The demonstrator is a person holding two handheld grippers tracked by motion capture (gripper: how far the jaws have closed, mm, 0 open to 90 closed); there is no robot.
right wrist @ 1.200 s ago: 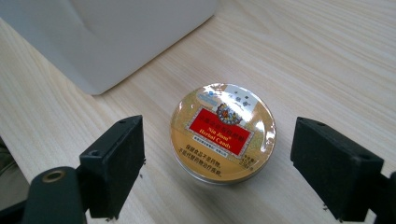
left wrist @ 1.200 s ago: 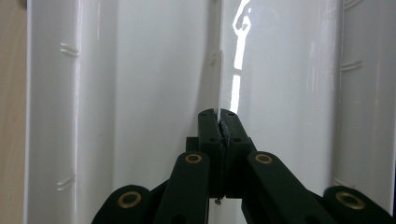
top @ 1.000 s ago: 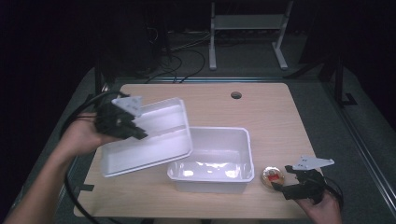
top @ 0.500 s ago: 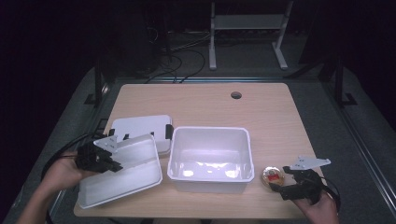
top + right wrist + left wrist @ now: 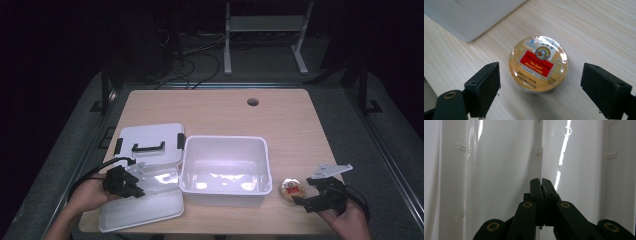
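Claws at work on either side of the open white bin — one parking a tray, one lining up on a tin.

Left claw (image 5: pixel 131 181) is clenched on the thin rim of the clear inner tray (image 5: pixel 145 200), which lies at the near left of the tabletop (image 5: pixel 290 125), partly over the near edge of the white lid (image 5: pixel 149 142) with the black handle; the left gripper view shows the jaws pinched tight on that plastic edge, a grip that suits so thin and light a piece. With lid and tray both set left, the bin (image 5: pixel 223 170) stands empty and uncovered in the middle — probably so something can go in. Right claw (image 5: pixel 540 90) is released, its jaws spread wide on either side of the small round tin (image 5: pixel 538 63), which rests on the wood just right of the bin's near corner, not yet touched.
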